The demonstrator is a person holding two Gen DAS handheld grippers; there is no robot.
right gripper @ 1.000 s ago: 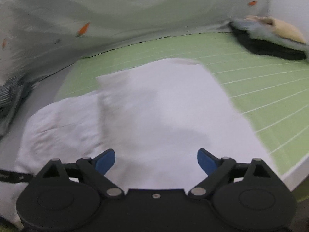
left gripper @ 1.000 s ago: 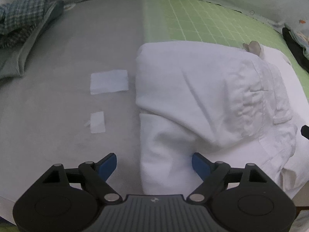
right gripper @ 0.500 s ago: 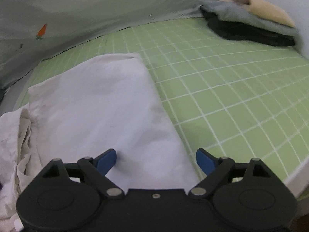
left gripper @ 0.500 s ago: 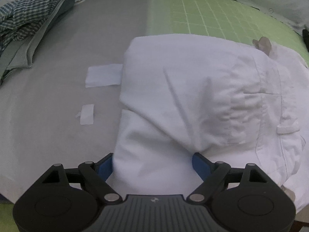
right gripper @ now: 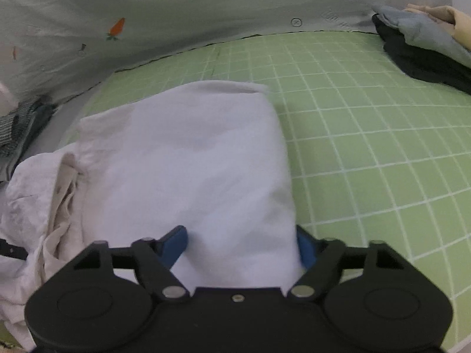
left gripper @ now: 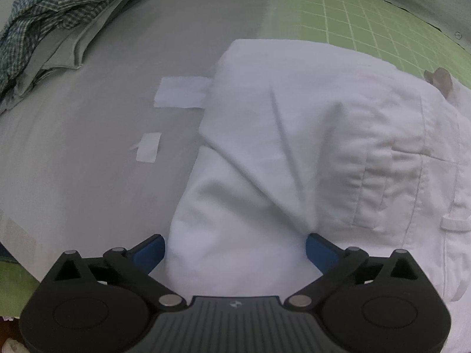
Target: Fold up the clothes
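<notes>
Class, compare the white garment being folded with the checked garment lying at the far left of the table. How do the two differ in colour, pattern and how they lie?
The white garment is plain; the checked garment bears a dark and pale check. The white garment lies in broad folded layers across the grey table and green grid mat; the checked garment is crumpled in a heap at the table's far edge. The white garment lies between both grippers' jaws; the checked garment lies apart from them. Both are cloth resting on the table.

Running off the right and bottom edges of the left wrist view: white trousers (left gripper: 309, 135), lower folds hiding behind the left tongs (left gripper: 235, 248). Getting cropped at the top left corner: a checked shirt (left gripper: 44, 14). Staying too blurred to identify: a small brown object (left gripper: 440, 81). Slipping past the right edge: folded clothes (right gripper: 424, 50).
</notes>
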